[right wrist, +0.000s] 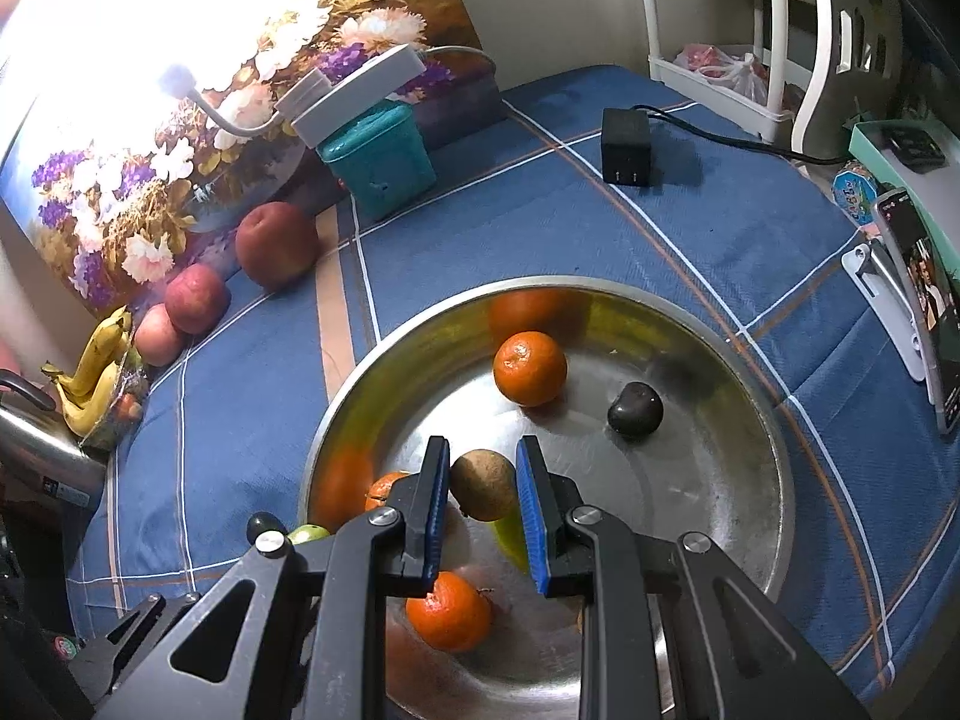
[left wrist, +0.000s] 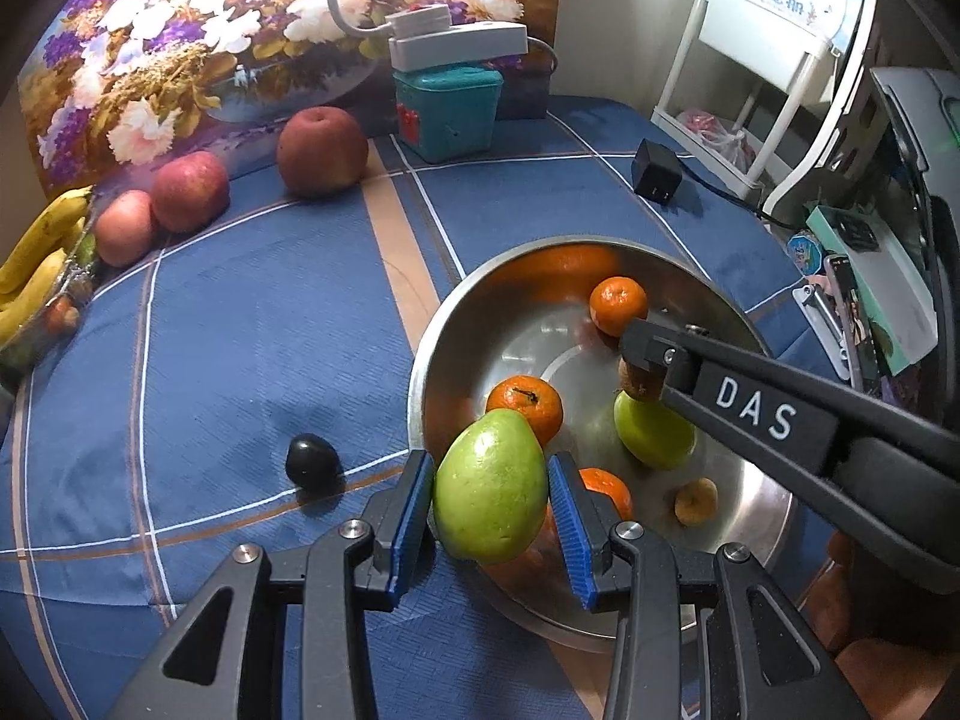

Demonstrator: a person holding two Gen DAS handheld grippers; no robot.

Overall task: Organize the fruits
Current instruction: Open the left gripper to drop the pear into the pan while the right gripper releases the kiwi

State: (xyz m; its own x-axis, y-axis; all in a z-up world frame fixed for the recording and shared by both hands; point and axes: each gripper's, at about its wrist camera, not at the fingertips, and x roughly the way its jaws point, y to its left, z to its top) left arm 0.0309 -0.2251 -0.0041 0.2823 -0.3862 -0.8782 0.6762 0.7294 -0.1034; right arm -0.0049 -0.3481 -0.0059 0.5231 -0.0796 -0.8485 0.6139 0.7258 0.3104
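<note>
My left gripper point(left wrist: 491, 483) is shut on a green mango point(left wrist: 489, 486) and holds it above the near left rim of the steel bowl point(left wrist: 750, 510). My right gripper point(right wrist: 483, 483) is shut on a brown kiwi point(right wrist: 483, 485) over the bowl's point(right wrist: 720, 480) middle; it shows in the left wrist view point(left wrist: 642, 369) too. In the bowl lie several oranges point(left wrist: 618, 305) point(right wrist: 530, 368), a green fruit point(left wrist: 654, 431), a small tan fruit point(left wrist: 696, 500) and a dark plum point(right wrist: 635, 410). Another dark plum point(left wrist: 311, 461) lies on the blue cloth left of the bowl.
Three apples point(left wrist: 322, 151) point(left wrist: 190, 191) point(left wrist: 124, 227) and bananas point(left wrist: 36, 264) lie at the far left by a flower picture. A teal box point(left wrist: 447, 111) with a lamp stands behind. A black charger point(left wrist: 656, 171) lies far right. A phone on a stand point(right wrist: 927, 306) is at right.
</note>
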